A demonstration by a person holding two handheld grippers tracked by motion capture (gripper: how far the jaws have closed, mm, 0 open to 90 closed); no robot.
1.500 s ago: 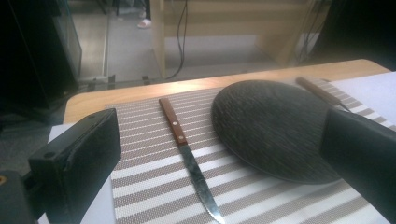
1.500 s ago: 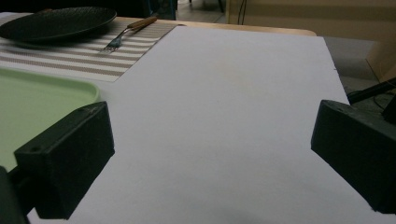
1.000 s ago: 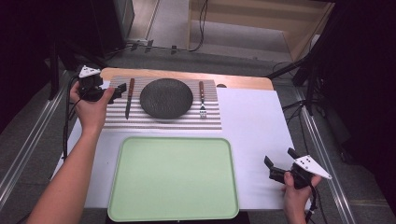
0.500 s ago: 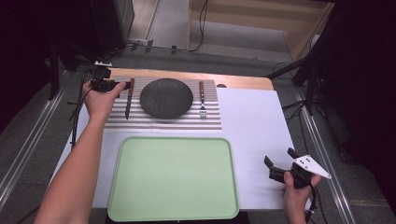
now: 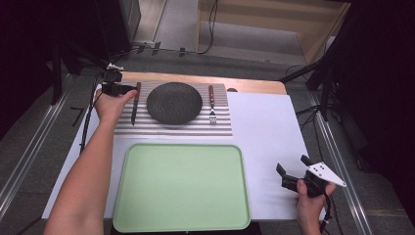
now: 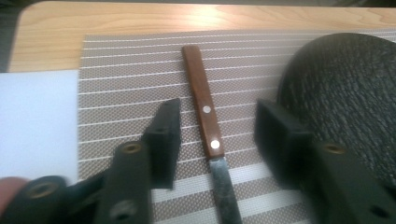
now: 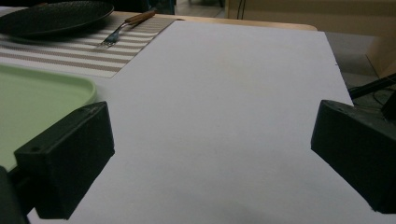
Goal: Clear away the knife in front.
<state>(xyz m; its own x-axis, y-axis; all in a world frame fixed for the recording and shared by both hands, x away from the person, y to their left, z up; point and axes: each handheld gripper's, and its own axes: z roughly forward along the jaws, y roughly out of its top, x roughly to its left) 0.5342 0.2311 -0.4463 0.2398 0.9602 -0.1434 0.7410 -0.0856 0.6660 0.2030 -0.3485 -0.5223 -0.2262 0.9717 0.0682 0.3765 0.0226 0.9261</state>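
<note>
- Since a second ago: left gripper [image 5: 128,89] shifted from left edge of placemat [image 5: 171,128] over to the knife [image 5: 134,103]; jaws have just been closing, knife handle between them.
- Left gripper now: jaws part-closed, straddling the knife's wooden handle [image 6: 204,112], gap visible on both sides in left gripper view, pads not pressing. Nothing held.
- Knife: flat on striped placemat, left of black plate [image 5: 174,102], just beside it, not touching. Handle toward far edge of surface, blade toward near side. Two rivets visible on handle.
- Left hand [image 5: 110,104] behind the gripper, forearm coming in from bottom left of high view.
- Right gripper [image 5: 292,172]: unmoved since earlier frames, at near right corner over white sheet [image 5: 264,127]. Jaws wide apart, nothing between them, bare sheet beyond in right gripper view.
- Fork [image 5: 212,105]: on placemat right of plate, wooden handle toward far edge, tines toward near side, close to plate but apart.
- Green tray [image 5: 181,186]: near side of surface, in front of placemat, well apart from both grippers.
- Wooden surface [image 5: 254,85] showing past far edge of placemat and sheet.
- Right gripper well apart from knife, plate and fork.
</note>
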